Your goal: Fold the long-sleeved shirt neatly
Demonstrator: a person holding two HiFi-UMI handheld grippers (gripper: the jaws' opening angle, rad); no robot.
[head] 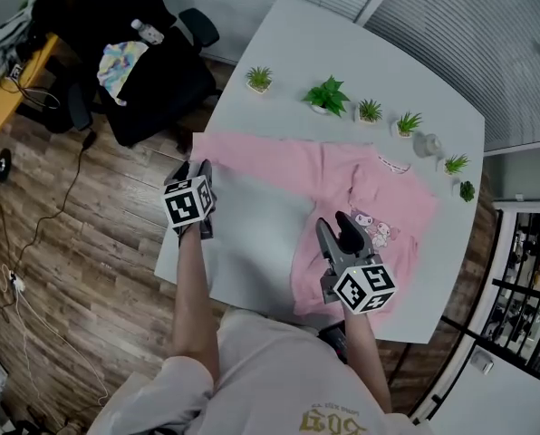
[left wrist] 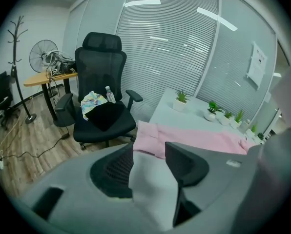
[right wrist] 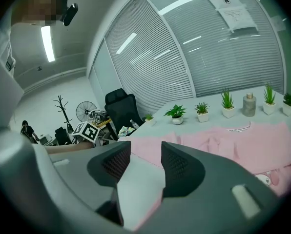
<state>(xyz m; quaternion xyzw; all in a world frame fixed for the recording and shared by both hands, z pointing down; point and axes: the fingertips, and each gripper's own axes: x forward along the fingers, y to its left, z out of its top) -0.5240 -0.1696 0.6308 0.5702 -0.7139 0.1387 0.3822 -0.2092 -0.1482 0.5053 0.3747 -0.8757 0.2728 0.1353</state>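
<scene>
The fingers (left wrist: 117,169) of the left gripper (head: 197,167) stand moderately apart with only bare white desk (head: 252,243) showing in the gap, poised just short of the cuff end of the outstretched sleeve (head: 261,157). The fingers (right wrist: 177,167) of the right gripper (head: 335,225) are spread wide and equally empty, hovering above the lower body of the pink long-sleeved shirt (head: 365,184). The garment lies flat and face up on the desk, its cartoon print (head: 379,227) uppermost, its collar (head: 392,163) toward the row of potted plants (head: 327,95) and its hem toward the person. The body's axis therefore runs from the plants back to the near edge. The longest line, however, runs crosswise, from the cuff at the left along the sleeve into the body at the right. The other sleeve cannot be made out. The cloth looks thin, light and limp, so it will likely sag and crease wherever it is unsupported and may slide on the smooth desk. The sensible holds appear to be the cuff and a hem corner or shoulder seam, pinched at edges rather than mid-panel.
</scene>
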